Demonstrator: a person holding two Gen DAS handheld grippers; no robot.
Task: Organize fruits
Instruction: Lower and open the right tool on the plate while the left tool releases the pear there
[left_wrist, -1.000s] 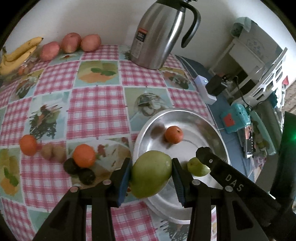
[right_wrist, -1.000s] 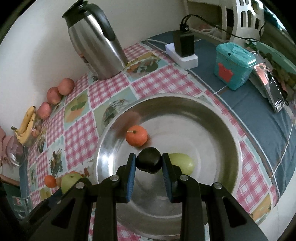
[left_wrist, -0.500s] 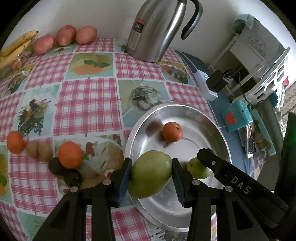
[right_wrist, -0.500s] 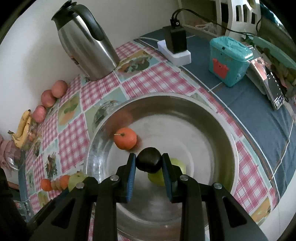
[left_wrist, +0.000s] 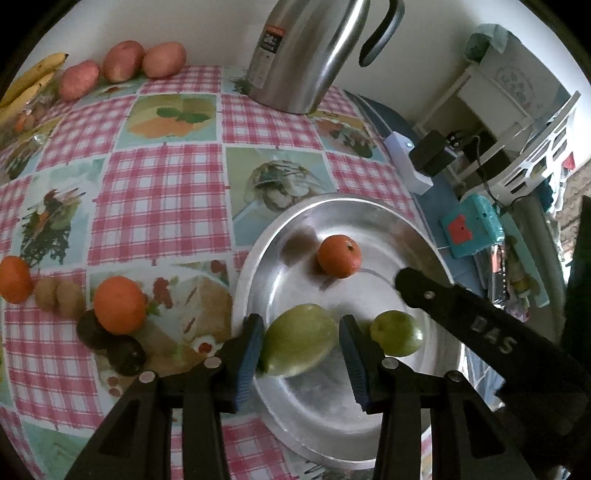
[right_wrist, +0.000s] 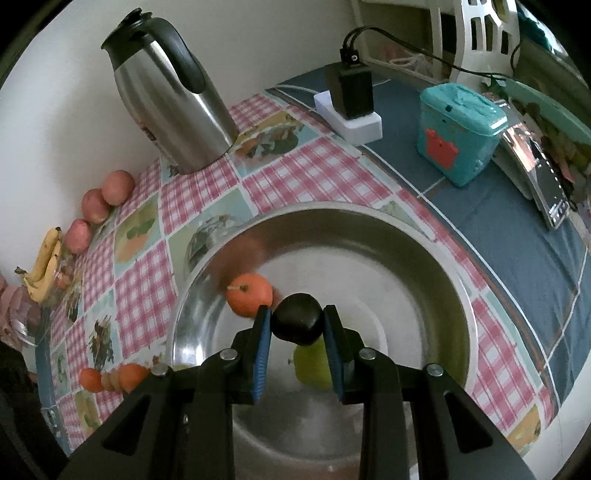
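**Green mango lowered over the bowl's rim**

Since a second ago, the left hand-held gripper (left_wrist: 301, 341) has carried its large green mango (left_wrist: 298, 339) lower and further over the steel bowl (left_wrist: 373, 210), pads clamped on both sides. Over the same bowl, the right hand-held gripper (right_wrist: 297, 325) pinches a dark fruit (right_wrist: 298, 317). Inside lie an orange (left_wrist: 339, 256) and a small green fruit (left_wrist: 397, 333), apart. More fruit sits on the checked worktop (left_wrist: 155, 184).

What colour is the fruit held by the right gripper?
Nearly black fruit; the right wrist view shows it best.
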